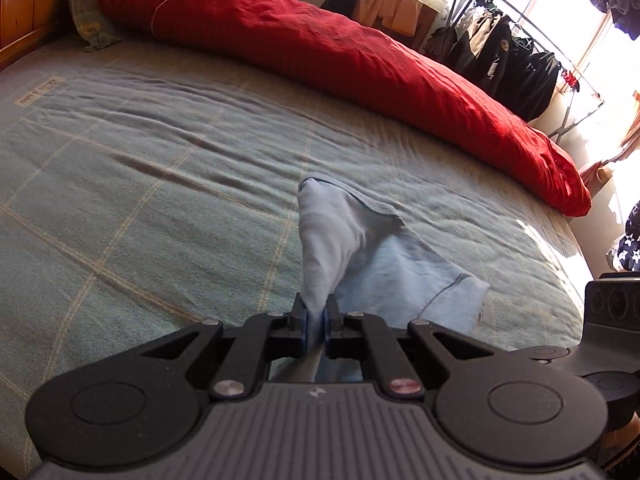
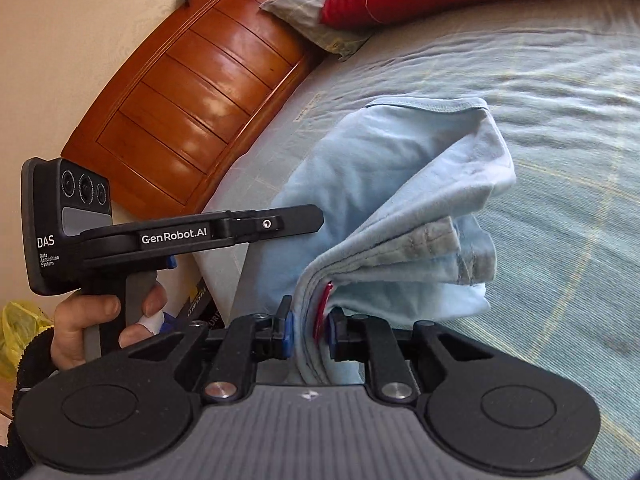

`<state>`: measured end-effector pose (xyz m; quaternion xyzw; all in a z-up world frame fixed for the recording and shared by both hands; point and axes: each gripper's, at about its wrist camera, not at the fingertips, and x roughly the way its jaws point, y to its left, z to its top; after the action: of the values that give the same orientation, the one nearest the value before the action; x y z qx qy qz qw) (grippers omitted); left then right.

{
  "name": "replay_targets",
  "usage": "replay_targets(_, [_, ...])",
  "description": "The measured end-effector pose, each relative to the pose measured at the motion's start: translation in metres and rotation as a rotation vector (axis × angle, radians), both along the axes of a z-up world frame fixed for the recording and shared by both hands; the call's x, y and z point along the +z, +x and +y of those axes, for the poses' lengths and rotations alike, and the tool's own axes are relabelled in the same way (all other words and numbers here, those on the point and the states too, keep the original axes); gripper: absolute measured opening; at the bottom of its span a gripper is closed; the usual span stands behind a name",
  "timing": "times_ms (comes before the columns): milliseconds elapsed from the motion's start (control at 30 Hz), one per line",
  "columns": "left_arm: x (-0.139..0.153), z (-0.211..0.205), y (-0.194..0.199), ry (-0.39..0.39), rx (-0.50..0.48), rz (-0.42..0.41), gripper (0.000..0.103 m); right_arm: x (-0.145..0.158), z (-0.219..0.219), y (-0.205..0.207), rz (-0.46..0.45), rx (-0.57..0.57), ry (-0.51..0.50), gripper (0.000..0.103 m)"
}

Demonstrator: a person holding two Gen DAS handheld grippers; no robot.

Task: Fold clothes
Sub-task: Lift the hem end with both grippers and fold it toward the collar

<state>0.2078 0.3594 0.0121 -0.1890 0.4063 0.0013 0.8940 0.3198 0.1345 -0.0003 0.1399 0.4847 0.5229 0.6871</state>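
Pale blue cotton T-shirt fabric sits in both of my tongs, so I start there. My left tongs are pinched nearly closed on a thin tuck of the cloth; from that grip the fabric rises into a peak and then falls away forward and to the right, onto the grey-green checked bedspread. My right tongs stand narrow on a thicker bundle: several stacked layers of the hem edge with a small red label caught between the pads, which press the stack from both sides.

In the right wrist view the left tongs reach in from the left, held by a hand in a dark sleeve, their tip just beside or touching the hanging cloth; I cannot tell the exact contact from here. So the two grips lie near each other on the same edge, and the shirt's bulk hangs and drapes ahead of both, its long axis running away from me toward the middle of the bed. Both hands are about equally near it, since both already hold it.

I judge the next move is to lay this bundle flat on the bed; it turns on keeping the two grips level so the layers stay aligned.

Farther out lie the long red quilted duvet roll, a grey pillow and the brown wooden headboard. No containers are in use.
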Motion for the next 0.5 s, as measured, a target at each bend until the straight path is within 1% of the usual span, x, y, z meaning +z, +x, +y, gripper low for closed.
replay_targets(167, [-0.003, 0.041, 0.002, 0.014, 0.065, 0.008, 0.005, -0.001, 0.057, 0.008, 0.009, 0.061, 0.01, 0.02])
replay_targets(300, [-0.004, 0.07, 0.003, 0.026, 0.109, 0.007, 0.005, 0.001, 0.09, 0.013, 0.003, 0.098, 0.022, 0.02])
replay_targets(400, [-0.01, 0.092, 0.007, 0.027, 0.144, 0.02, 0.005, -0.004, 0.108, 0.015, 0.005, 0.11, 0.032, 0.021])
replay_targets(500, [-0.026, 0.109, 0.015, 0.02, 0.17, 0.043, 0.005, -0.016, 0.118, 0.018, 0.029, 0.107, 0.044, 0.022])
